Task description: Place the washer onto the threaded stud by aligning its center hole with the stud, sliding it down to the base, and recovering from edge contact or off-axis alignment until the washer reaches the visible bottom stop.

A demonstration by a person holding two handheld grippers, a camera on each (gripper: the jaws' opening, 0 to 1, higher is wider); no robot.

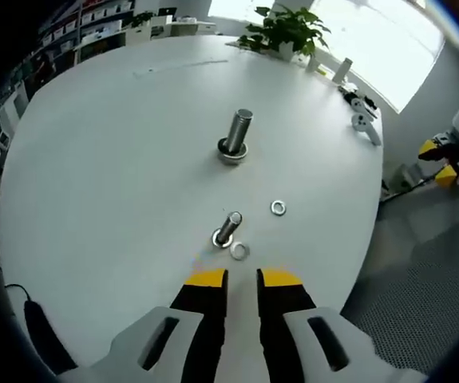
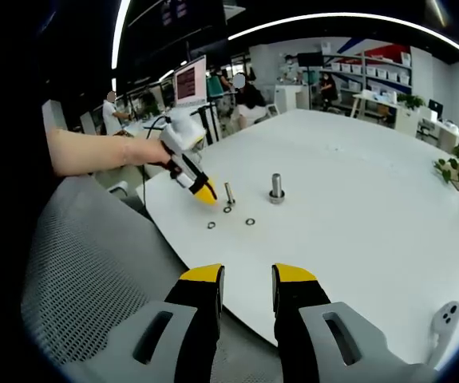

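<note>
A small threaded stud (image 1: 228, 227) stands upright on the white round table (image 1: 117, 159). One washer (image 1: 239, 250) lies flat right beside its base. A second washer (image 1: 278, 208) lies a little farther right. Behind them rises a thicker stud (image 1: 239, 134) with a ring at its foot. My left gripper (image 1: 243, 279) hovers just short of the near washer, jaws a narrow gap apart and empty. In the right gripper view a person's hand holds the left gripper (image 2: 203, 190) beside the small stud (image 2: 229, 194) and the washers (image 2: 211, 225) (image 2: 250, 221). My right gripper (image 2: 248, 275) is open, off the table's edge.
A potted plant (image 1: 286, 32) and small white parts (image 1: 363, 116) sit at the table's far rim. A grey mesh chair (image 2: 85, 263) lies under my right gripper. Another white part (image 2: 445, 317) rests near the table's edge. People sit at desks in the background.
</note>
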